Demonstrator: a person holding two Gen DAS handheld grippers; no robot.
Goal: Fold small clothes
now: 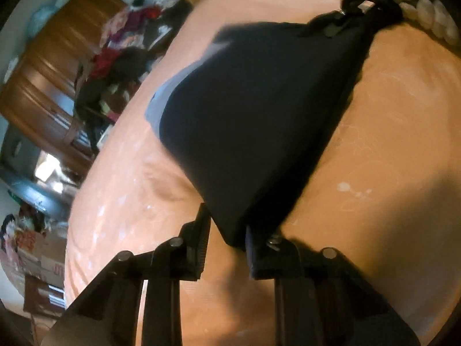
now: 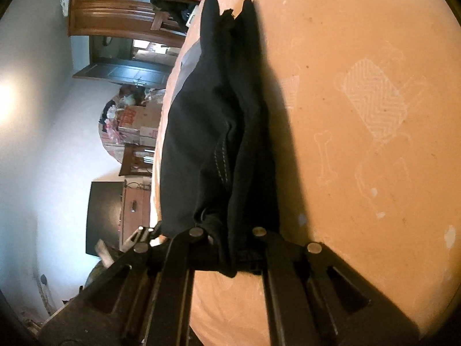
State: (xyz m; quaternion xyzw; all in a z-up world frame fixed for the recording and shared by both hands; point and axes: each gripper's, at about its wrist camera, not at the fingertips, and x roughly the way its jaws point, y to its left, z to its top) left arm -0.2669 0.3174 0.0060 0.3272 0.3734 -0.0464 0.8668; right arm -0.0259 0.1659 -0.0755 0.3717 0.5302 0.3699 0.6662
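A black garment (image 1: 259,115) with a grey inner patch hangs stretched in the air above a peach bedsheet (image 1: 397,150). My left gripper (image 1: 227,239) is shut on its near corner at the bottom of the left wrist view. At the top right of that view, my right gripper (image 1: 343,17) pinches the far end. In the right wrist view the same garment (image 2: 207,132) shows doubled layers and a stitched seam. It runs away from my right gripper (image 2: 230,248), which is shut on its bunched edge. The sheet (image 2: 360,57) lies below, printed with faint bones and a zigzag patch.
A wooden wardrobe (image 1: 49,66) and a heap of mixed clothes (image 1: 121,57) stand beyond the bed's far edge. Cardboard boxes (image 2: 135,127), a dark door (image 2: 126,72) and a dark screen (image 2: 103,216) line the wall. Pale lumpy objects (image 1: 432,14) sit by the right gripper.
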